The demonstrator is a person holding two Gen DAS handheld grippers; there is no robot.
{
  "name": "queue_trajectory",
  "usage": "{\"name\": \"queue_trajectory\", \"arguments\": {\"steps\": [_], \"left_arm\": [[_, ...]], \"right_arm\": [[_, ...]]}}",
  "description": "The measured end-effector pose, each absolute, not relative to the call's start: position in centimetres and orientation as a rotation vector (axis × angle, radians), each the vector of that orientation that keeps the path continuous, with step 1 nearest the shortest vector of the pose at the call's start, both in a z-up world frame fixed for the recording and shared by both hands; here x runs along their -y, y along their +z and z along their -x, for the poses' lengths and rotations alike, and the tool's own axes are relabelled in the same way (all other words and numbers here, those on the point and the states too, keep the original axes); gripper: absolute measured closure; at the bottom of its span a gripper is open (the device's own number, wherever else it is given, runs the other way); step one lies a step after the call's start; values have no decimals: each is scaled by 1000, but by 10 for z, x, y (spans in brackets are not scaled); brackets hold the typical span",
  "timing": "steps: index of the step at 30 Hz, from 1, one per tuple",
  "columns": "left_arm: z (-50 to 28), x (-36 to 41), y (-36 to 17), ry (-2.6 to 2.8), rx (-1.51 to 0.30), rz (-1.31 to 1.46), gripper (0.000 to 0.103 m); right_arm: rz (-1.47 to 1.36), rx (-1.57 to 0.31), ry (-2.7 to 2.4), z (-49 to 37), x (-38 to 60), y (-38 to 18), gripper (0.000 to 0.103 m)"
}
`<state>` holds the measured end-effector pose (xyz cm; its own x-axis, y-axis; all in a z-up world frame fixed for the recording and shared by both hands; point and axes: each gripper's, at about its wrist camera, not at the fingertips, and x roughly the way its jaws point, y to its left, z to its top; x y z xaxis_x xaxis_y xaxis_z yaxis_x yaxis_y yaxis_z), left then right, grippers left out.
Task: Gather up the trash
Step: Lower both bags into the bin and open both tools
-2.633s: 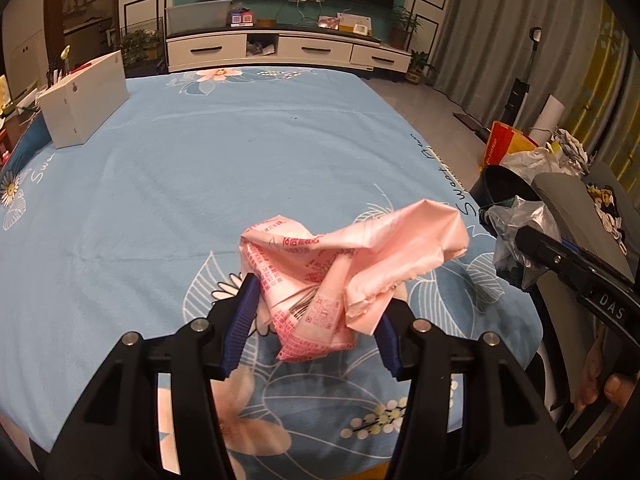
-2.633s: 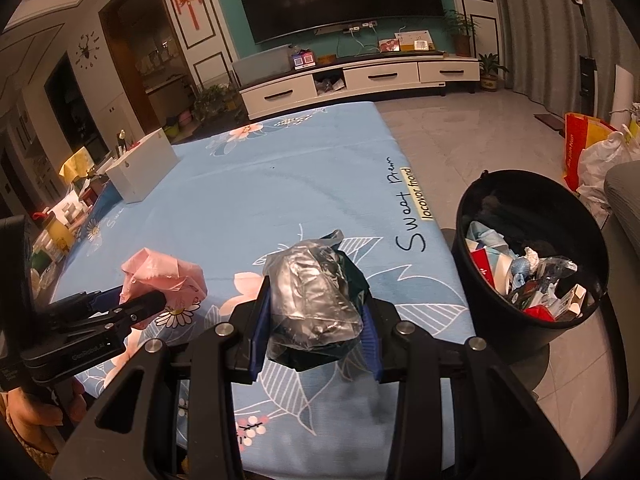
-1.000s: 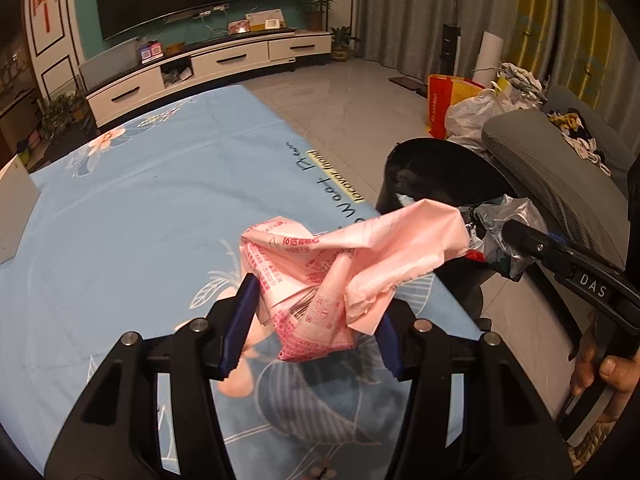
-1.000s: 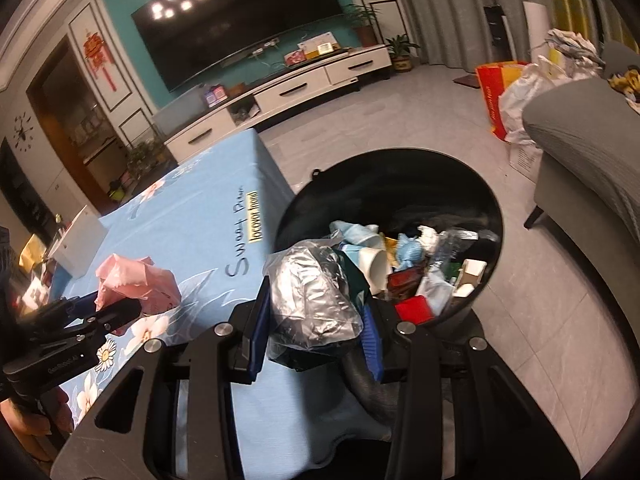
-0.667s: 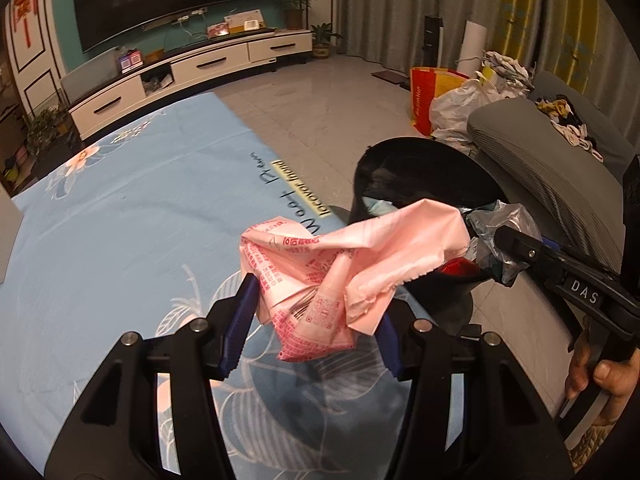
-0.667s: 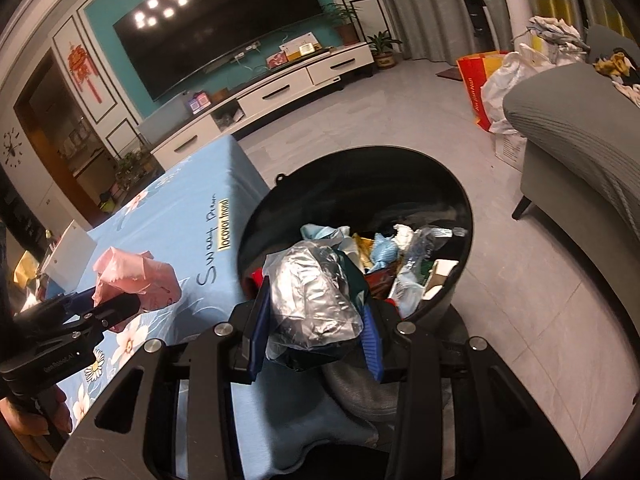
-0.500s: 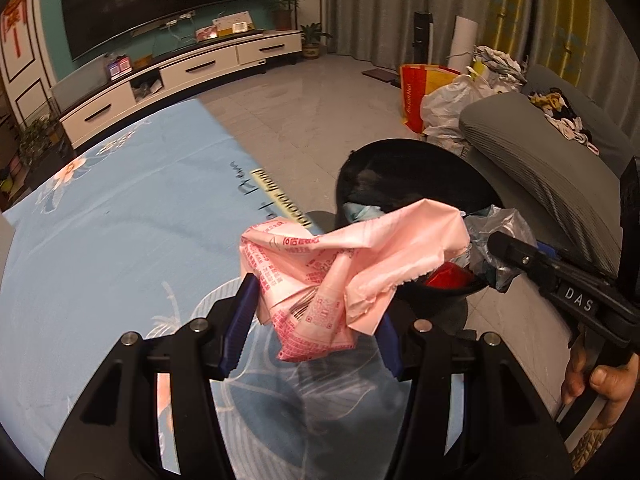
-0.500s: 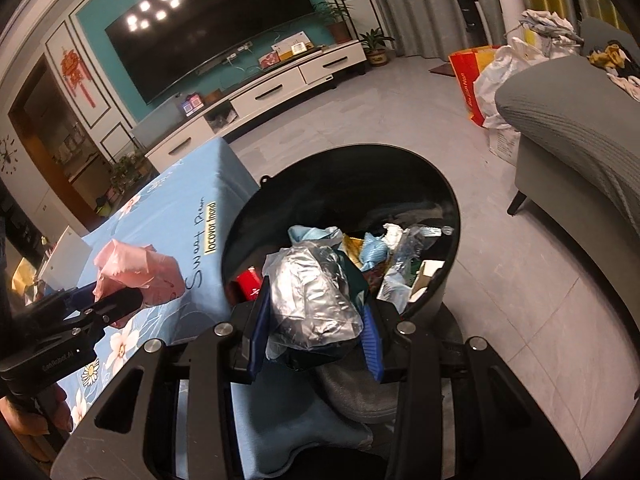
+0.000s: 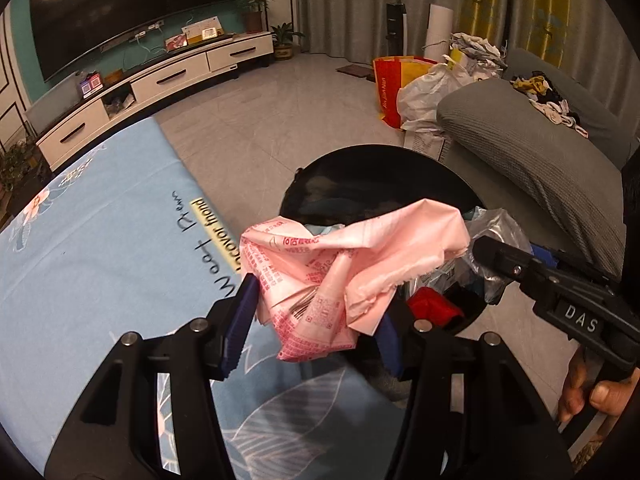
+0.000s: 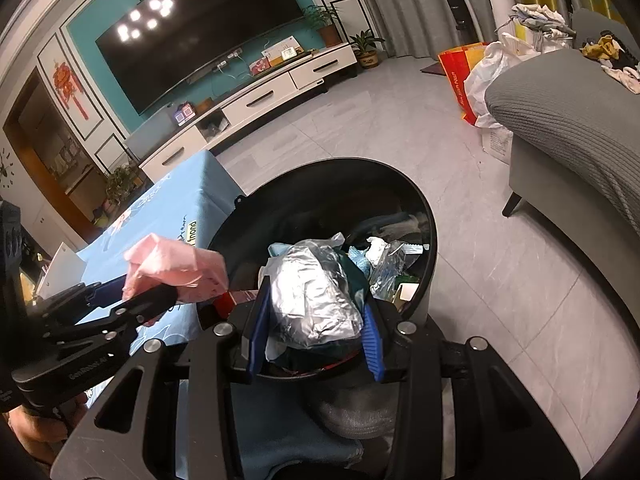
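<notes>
Fingers [image 9: 244, 308] of the left gripper [image 9: 316, 316] are clamped on a crumpled pink plastic bag [image 9: 344, 256] printed with red text, and those of the right gripper [image 10: 314, 328] are pressed on a silvery foil wrapper [image 10: 312, 292] bunched with something dark green. Both loads hang over or at the edge of the black trash bin [image 10: 430, 240], which stands on the floor just beside the surface [image 9: 100, 240]; the foil one sits above the bin's near rim, the pink one over the side nearest the surface. Neither piece has been let go, so the carrying looks close to done and the dropping is what remains (the bin already holds a heap of wrappers, paper and a red scrap). Whether more trash waits elsewhere cannot be told, since only a corner of the surface shows, covered in a light blue floral cloth with lettering along its edge, and that part is bare. Around it is a living room: pale tiled floor, a large dark television [image 10: 200, 36] on a teal wall above a long white cabinet [image 9: 152, 84], grey curtains, a grey sofa [image 10: 568, 120] and stuffed bags beside it
</notes>
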<state>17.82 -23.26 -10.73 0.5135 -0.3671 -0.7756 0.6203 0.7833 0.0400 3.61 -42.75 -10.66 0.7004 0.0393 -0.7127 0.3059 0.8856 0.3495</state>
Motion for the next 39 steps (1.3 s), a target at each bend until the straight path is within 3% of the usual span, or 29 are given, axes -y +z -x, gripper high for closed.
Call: {"name": "queue_trajectory", "arguments": {"steps": [39], "left_arm": [[-206, 291, -154, -651, -898, -436, 46]], "right_arm": [[-469, -859, -216, -68, 439, -133, 61]]}}
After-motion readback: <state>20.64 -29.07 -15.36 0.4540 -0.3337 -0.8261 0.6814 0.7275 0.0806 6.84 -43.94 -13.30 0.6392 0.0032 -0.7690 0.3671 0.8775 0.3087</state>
